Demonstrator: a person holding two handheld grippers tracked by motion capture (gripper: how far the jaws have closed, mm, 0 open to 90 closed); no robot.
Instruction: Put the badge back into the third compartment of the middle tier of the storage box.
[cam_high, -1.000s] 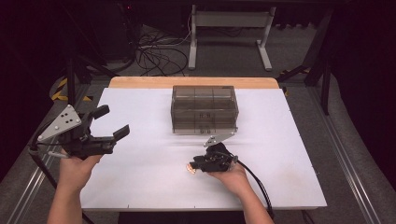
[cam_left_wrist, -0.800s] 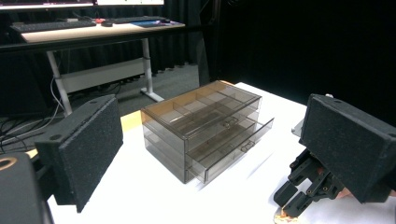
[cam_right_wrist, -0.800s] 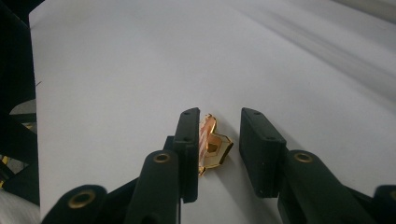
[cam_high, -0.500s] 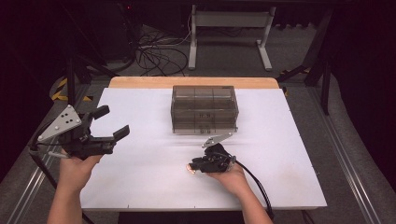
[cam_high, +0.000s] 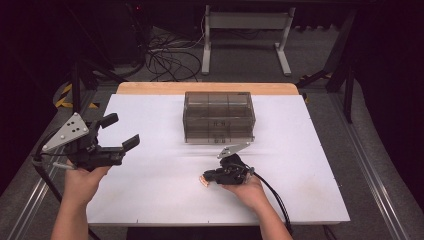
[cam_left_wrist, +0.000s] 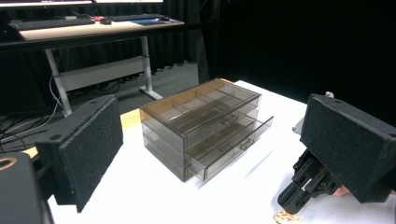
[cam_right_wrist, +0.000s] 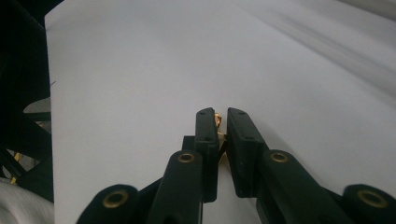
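Right gripper (cam_right_wrist: 222, 122), jaws just closing, clenches a small gold item (cam_right_wrist: 217, 120) between its tips; left gripper (cam_high: 120, 131) hangs released.

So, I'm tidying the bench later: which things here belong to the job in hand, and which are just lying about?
In the job:
- small gold piece, pinched between the right tongs, whose jaws have just been closing
- clear drawer box, drawers shut
- left tongs, held open

Lying about:
- cables on the floor
- desk frame behind the table

Black left gripper (cam_high: 121, 132) bears grey three-cornered plate (cam_high: 65, 132).
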